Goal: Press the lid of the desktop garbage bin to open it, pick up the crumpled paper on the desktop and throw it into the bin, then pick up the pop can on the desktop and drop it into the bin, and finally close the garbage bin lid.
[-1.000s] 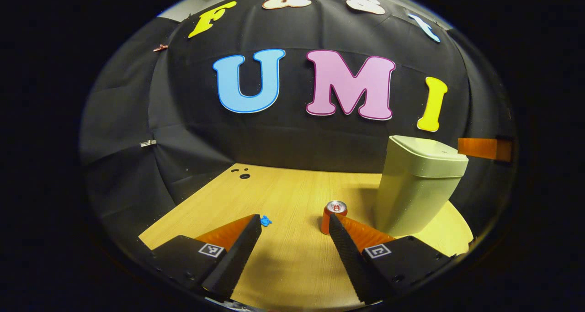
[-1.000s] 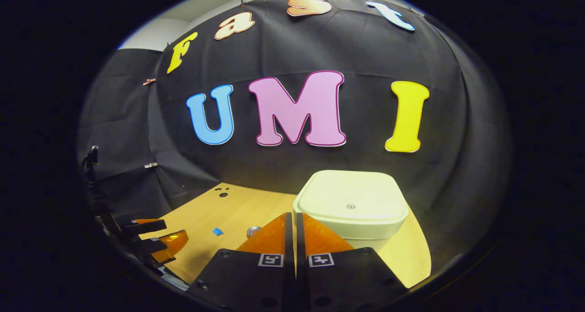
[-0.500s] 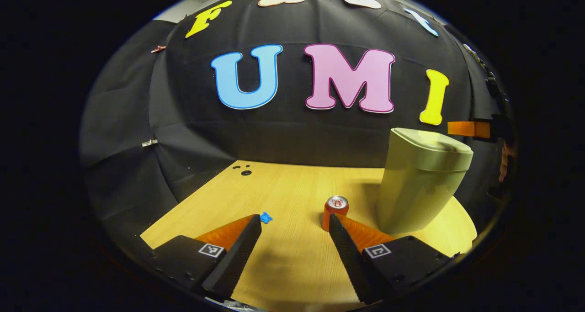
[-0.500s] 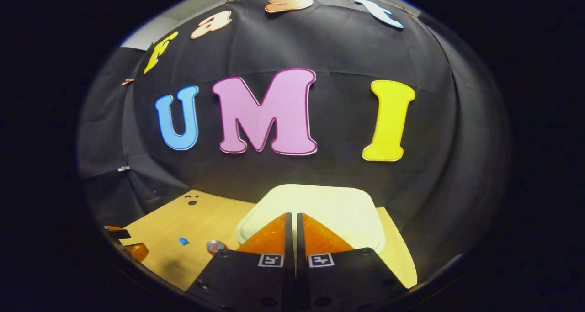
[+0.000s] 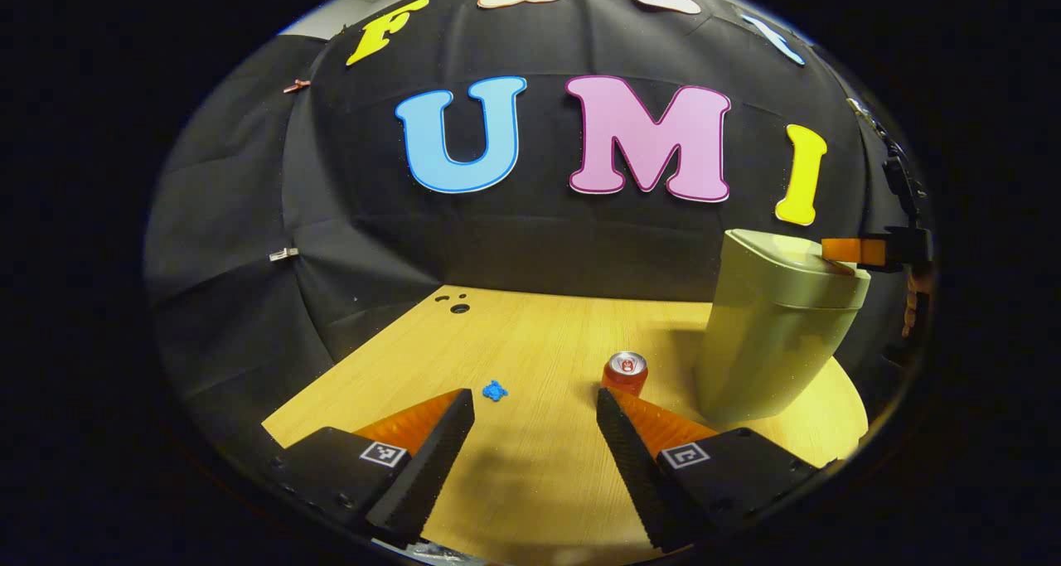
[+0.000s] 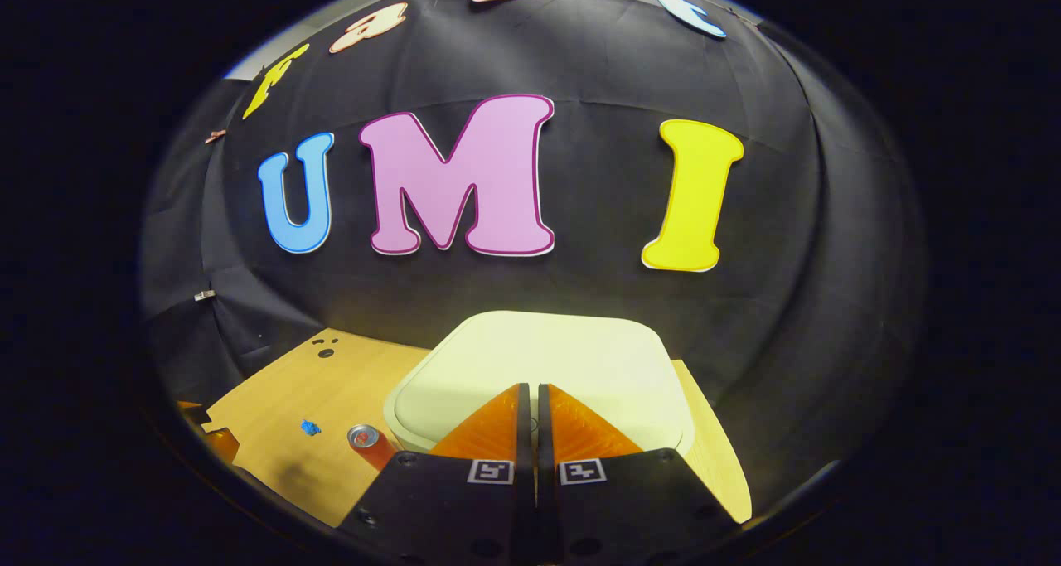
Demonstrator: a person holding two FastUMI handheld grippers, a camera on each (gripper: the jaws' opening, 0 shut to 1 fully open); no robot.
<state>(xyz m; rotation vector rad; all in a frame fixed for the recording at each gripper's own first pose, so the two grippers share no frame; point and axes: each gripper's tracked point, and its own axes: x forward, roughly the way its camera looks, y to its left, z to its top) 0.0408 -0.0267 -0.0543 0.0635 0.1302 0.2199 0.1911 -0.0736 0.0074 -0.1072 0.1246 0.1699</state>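
- We see the right gripper (image 6: 530, 400) with its two fingers pressed flat together, nothing held between them, their tips resting on the lid (image 6: 539, 359) of the desktop garbage bin (image 5: 771, 334).
- From the left gripper view, we see that same gripper (image 5: 845, 251) reaching in from the right edge, its tip touching the top of the bin lid, which lies closed on the bin.
- We find the left gripper (image 5: 535, 400) hanging above the wooden desktop (image 5: 539, 334) with its fingers spread wide apart and gripping nothing.
- The pop can (image 5: 626, 373) stands upright on the desktop just beyond the left gripper's right-hand finger, close beside the bin; in the right gripper view we see the can (image 6: 369, 442) to the left of the bin.
- A small blue scrap, which we take for the crumpled paper (image 5: 495, 390), lies on the desktop left of the can and apart from it; in the right gripper view it (image 6: 310, 427) sits farther left again.
- The bin stands upright near the right end of the desktop, in front of the black cloth wall (image 5: 331, 218).
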